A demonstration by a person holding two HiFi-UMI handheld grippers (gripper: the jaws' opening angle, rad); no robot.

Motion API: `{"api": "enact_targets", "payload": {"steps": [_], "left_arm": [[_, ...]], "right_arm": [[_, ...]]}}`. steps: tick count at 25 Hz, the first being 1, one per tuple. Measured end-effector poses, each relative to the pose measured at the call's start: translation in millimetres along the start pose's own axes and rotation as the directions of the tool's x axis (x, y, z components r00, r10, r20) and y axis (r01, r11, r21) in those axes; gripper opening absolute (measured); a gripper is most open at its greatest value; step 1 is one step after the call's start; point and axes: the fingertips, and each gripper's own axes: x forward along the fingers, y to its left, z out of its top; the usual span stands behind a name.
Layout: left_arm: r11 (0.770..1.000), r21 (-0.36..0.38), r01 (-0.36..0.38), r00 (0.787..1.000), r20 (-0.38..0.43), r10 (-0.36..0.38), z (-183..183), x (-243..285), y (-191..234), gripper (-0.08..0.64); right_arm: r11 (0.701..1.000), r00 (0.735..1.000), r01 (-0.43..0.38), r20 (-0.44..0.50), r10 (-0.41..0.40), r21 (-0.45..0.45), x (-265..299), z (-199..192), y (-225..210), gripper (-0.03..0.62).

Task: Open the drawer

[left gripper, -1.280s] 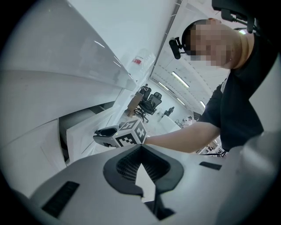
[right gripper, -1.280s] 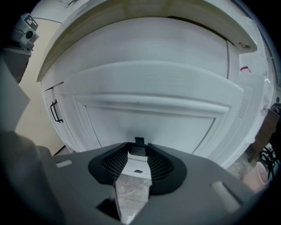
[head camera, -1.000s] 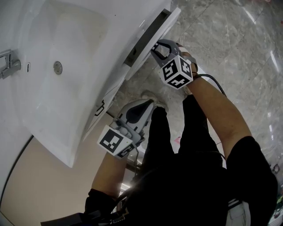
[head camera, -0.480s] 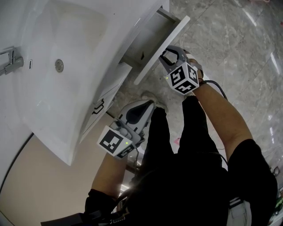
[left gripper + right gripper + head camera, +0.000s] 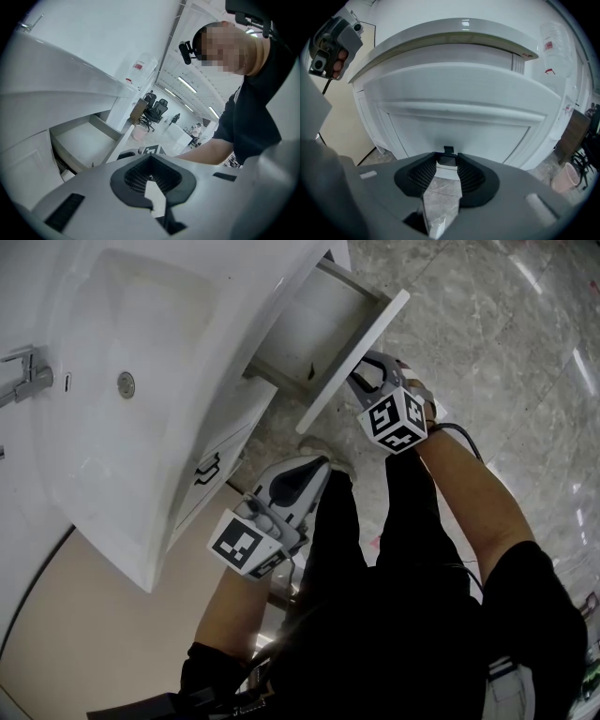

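Drawer (image 5: 317, 326) farther out, handle (image 5: 447, 159) half-hidden

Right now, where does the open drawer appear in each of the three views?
Head view: the drawer is at top centre, pulled out below the washbasin.
Left gripper view: the drawer is at lower left, with its inside showing.
Right gripper view: its front fills the centre, and the right hand-held gripper holds its handle.
Shared landmark: the white washbasin above the drawer.
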Motion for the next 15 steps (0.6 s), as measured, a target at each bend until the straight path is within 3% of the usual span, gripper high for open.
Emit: {"api": "enact_targets", "payload": {"steps": [15], "left_arm": [[1.000, 0.024, 0.002, 1.000, 0.002, -0.002, 7, -2, -9, -0.006]], "right_arm": [[1.000, 1.000, 0.016, -0.014, -0.016, 0.015, -28, -25, 5, 0.138]]}}
